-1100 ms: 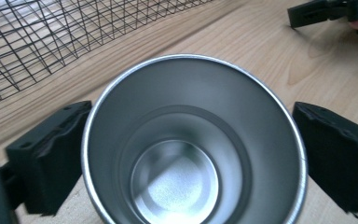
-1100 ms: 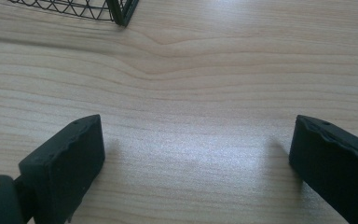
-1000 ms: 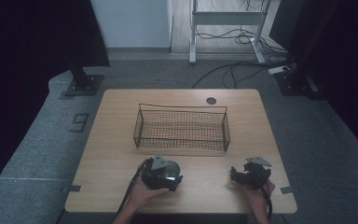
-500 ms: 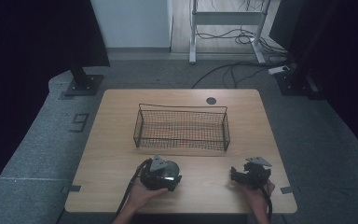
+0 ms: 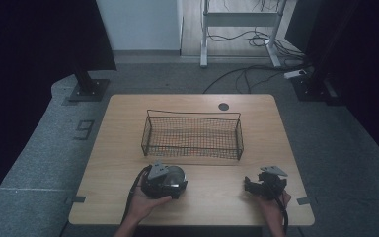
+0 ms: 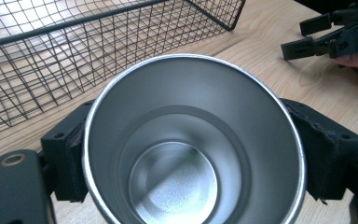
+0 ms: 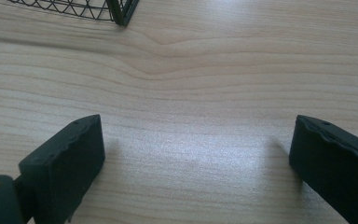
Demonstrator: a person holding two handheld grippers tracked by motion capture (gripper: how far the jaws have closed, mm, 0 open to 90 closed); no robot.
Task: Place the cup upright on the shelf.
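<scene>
A shiny steel cup (image 6: 191, 140) sits between the two black jaws of my left gripper (image 6: 191, 158), its open mouth facing the camera. The jaws have just been closing, and both pads now press on the cup's sides. From above, the left gripper (image 5: 176, 180) and the cup (image 5: 174, 174) are near the table's front edge, left of centre, in front of a black wire basket (image 5: 192, 148). My right gripper (image 5: 249, 184) rests low at the front right, held by a hand. Its jaws (image 7: 196, 154) stand wide open over bare wood with nothing between them.
The wire basket (image 6: 74, 56) stands mid-table with nothing in it; its corner (image 7: 121, 11) is just ahead of the right gripper. The wooden table (image 5: 123, 148) has a round cable hole (image 5: 223, 106) at the back. Stands and cables lie on the floor beyond.
</scene>
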